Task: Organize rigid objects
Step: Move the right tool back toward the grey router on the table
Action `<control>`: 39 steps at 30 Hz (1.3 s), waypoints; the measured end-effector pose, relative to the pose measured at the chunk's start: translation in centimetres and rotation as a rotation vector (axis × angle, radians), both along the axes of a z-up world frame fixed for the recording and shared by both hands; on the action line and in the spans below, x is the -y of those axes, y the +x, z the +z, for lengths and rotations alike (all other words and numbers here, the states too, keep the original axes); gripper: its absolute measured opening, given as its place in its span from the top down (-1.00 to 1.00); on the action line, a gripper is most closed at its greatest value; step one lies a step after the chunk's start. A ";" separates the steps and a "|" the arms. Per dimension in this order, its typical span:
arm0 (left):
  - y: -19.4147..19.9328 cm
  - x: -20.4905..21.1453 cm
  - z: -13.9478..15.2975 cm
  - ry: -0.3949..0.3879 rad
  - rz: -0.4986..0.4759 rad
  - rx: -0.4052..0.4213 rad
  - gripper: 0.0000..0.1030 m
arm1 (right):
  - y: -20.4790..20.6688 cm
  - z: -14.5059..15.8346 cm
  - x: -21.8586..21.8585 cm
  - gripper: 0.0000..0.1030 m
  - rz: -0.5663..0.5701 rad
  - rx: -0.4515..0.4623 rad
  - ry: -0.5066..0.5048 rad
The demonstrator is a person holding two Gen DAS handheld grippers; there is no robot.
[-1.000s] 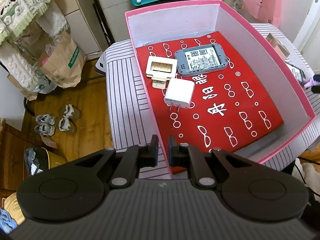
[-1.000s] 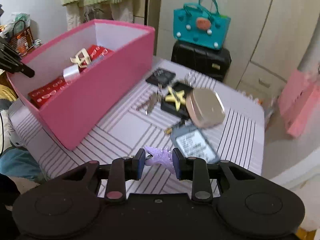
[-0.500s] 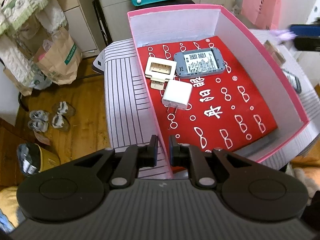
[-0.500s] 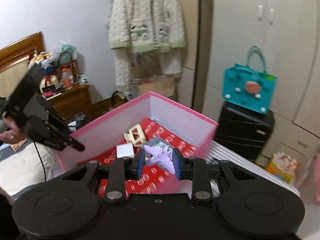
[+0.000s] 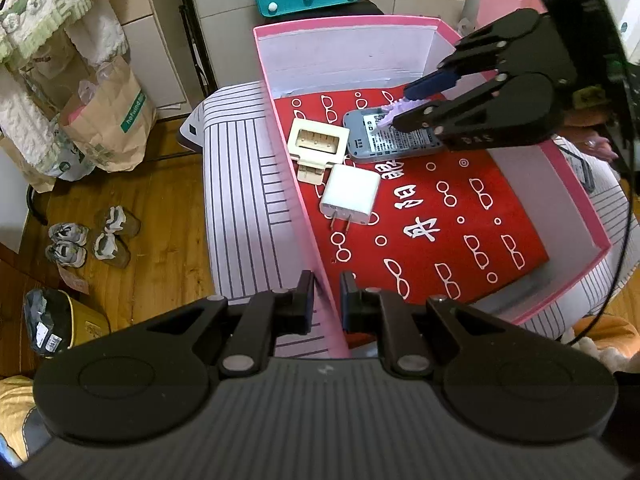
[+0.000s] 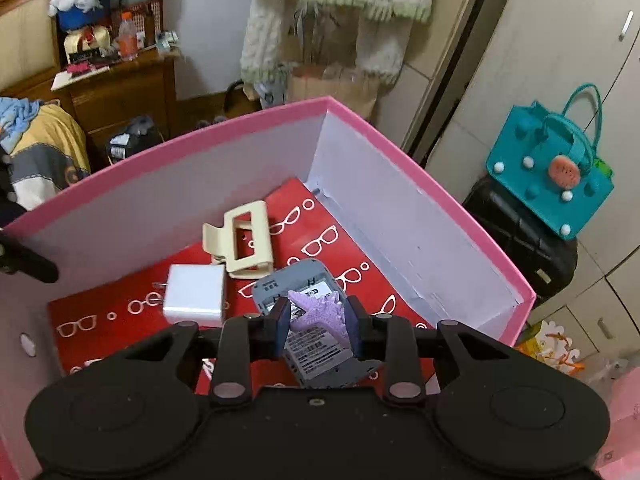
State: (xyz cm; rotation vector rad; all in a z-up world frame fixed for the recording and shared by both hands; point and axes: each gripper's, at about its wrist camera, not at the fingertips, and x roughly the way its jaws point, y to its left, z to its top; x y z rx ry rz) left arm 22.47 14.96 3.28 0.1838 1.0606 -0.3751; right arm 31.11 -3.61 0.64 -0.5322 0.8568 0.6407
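A pink box (image 5: 288, 184) with a red patterned floor stands on a striped table. In it lie a cream hair clip (image 5: 318, 142), a white charger (image 5: 350, 194) and a grey device (image 5: 394, 142). My left gripper (image 5: 323, 296) is shut on the box's near left wall. My right gripper (image 6: 318, 322) is shut on a purple starfish (image 6: 320, 310) and holds it inside the box, just above the grey device (image 6: 316, 340). The right gripper also shows in the left wrist view (image 5: 404, 106) with the starfish (image 5: 390, 110). The clip (image 6: 244, 240) and charger (image 6: 194, 294) lie beyond it.
A phone (image 5: 582, 170) lies on the striped table (image 5: 240, 200) to the right of the box. A teal bag (image 6: 550, 184) sits on a black case behind the box. Paper bags (image 5: 106, 120) and shoes (image 5: 86, 236) are on the wooden floor at the left.
My right gripper has carried the purple starfish from the table over the box wall and down inside the box, above the grey device. My left gripper stays on the box wall.
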 end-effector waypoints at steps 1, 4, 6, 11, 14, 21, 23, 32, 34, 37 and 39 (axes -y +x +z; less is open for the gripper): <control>-0.1 -0.1 0.0 -0.001 -0.002 0.003 0.76 | 0.2 0.0 0.0 0.34 0.007 -0.010 -0.002; -0.3 -0.1 0.0 -0.007 -0.002 0.014 0.76 | 0.5 -0.1 0.4 0.34 -0.013 -0.023 0.020; -0.3 -0.2 0.0 -0.016 0.001 0.016 0.76 | -0.3 1.0 1.4 0.27 -0.084 0.023 0.082; -0.3 -0.7 0.0 -0.036 -0.002 0.015 0.74 | -4.5 4.9 6.4 0.18 -0.212 0.100 0.255; -0.3 -1.1 -0.1 -0.060 0.006 0.011 0.73 | -7.6 6.2 9.6 0.13 -0.283 0.144 0.273; -0.6 -0.8 0.2 -0.058 0.030 0.026 0.73 | -12.2 5.3 16.9 0.11 -0.446 0.122 0.258; -0.7 -0.8 0.3 -0.056 0.039 0.028 0.73 | -13.3 4.4 18.4 0.09 -0.479 0.107 0.250; -0.8 0.0 0.5 -0.023 0.077 0.027 0.73 | -14.7 -1.3 23.6 -0.18 -0.486 0.043 0.155; -0.7 0.0 0.5 -0.022 0.082 0.020 0.73 | -14.4 -2.7 24.6 -0.18 -0.442 0.042 0.104; -0.6 0.3 0.5 -0.013 0.093 0.016 0.73 | -13.5 -3.3 26.2 -0.24 -0.406 0.028 0.122; -0.6 0.5 0.6 -0.005 0.101 0.017 0.73 | -12.8 -3.5 26.7 -0.40 -0.354 -0.004 0.161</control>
